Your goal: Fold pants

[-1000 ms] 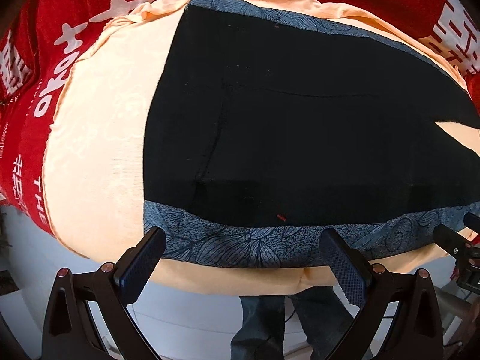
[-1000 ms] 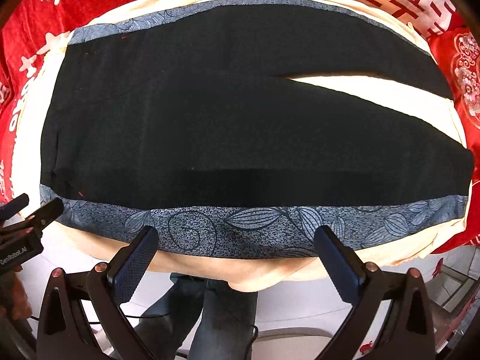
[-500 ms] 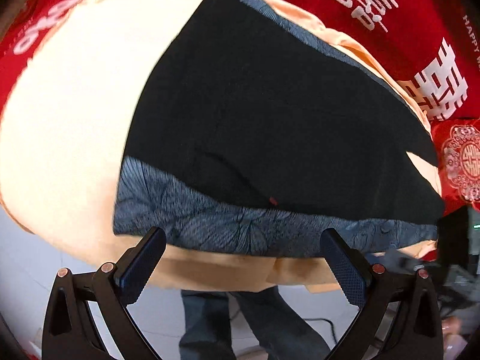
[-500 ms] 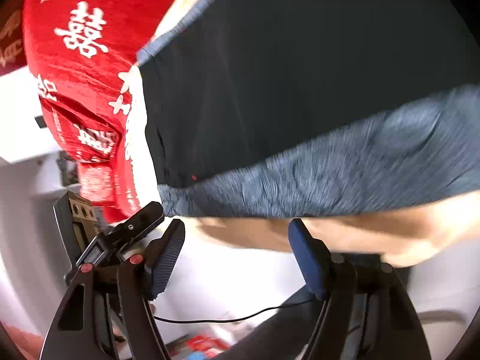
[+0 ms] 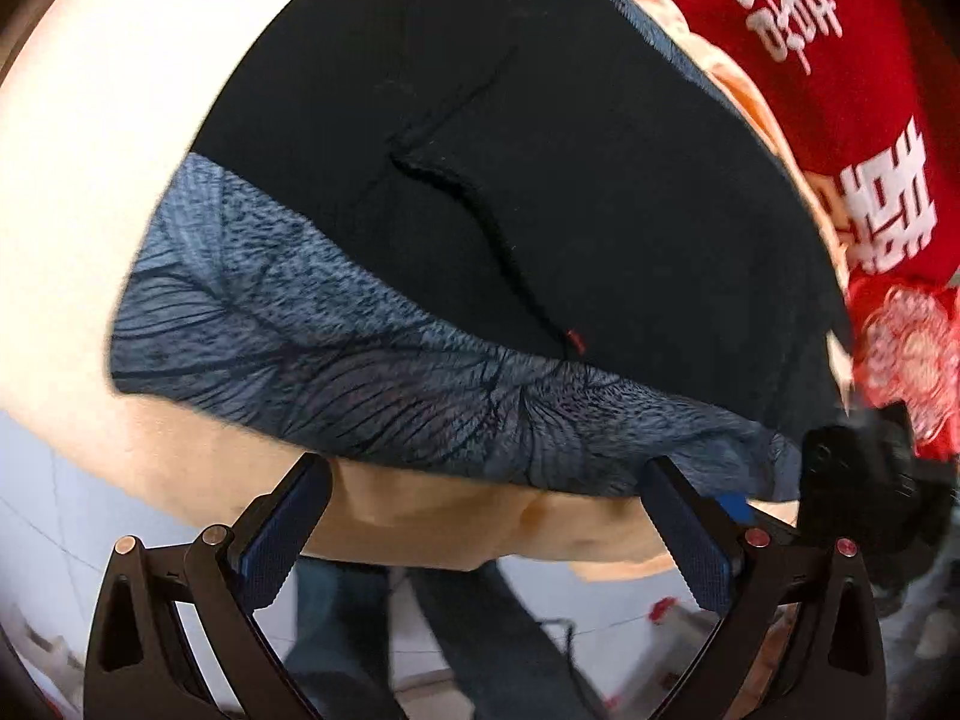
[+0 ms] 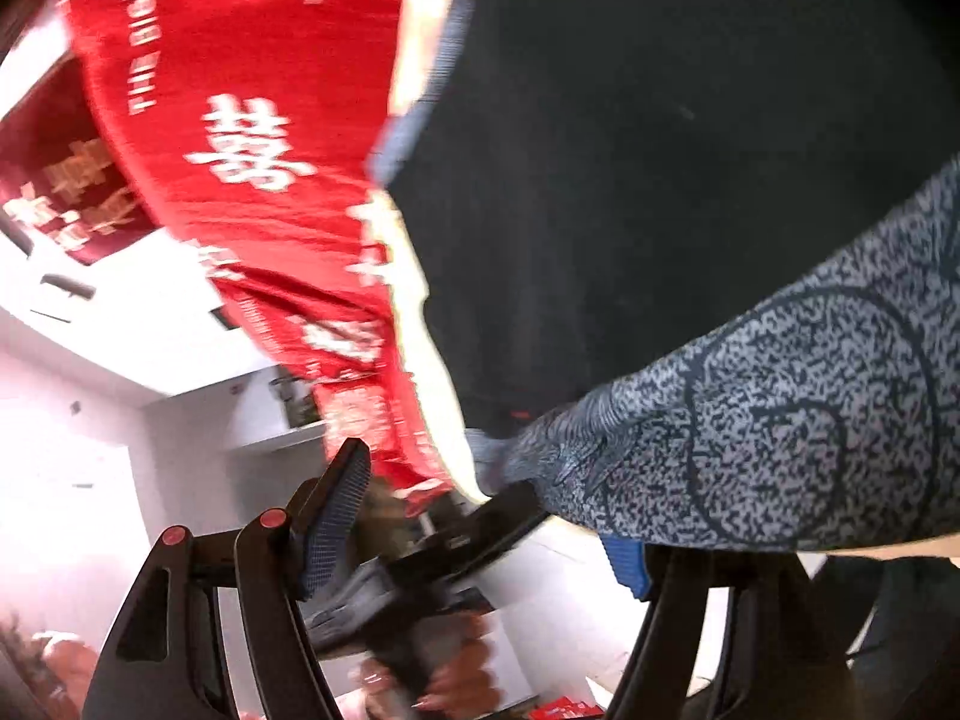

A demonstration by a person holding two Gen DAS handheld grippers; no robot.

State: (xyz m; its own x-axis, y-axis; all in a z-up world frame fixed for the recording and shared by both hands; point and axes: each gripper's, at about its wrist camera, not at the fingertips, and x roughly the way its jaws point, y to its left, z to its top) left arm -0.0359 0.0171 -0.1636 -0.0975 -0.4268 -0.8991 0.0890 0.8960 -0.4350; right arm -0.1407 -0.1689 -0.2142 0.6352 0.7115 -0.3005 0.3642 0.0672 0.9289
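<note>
The black pants (image 5: 510,180) lie flat on a cream sheet (image 5: 108,138), with a blue-grey leaf-patterned side stripe (image 5: 360,372) along the near edge. My left gripper (image 5: 480,534) is open, just below the stripe near the waist end, touching nothing. The pants (image 6: 630,180) and the stripe (image 6: 780,420) fill the right of the right wrist view. My right gripper (image 6: 480,534) is open at the near waist corner; the stripe's edge hangs over its right finger. The left gripper's body (image 6: 420,576) shows between its fingers.
A red cloth with white characters (image 5: 840,90) lies beyond the cream sheet, and also shows in the right wrist view (image 6: 252,150). The sheet's edge (image 5: 480,522) hangs over the table front. The person's jeans (image 5: 480,630) stand below. A white wall and shelf (image 6: 120,420) are at left.
Both grippers have swung toward the waist end of the pants and moved closer to the near stripe. The right gripper has tilted sharply and now sits beside the left one.
</note>
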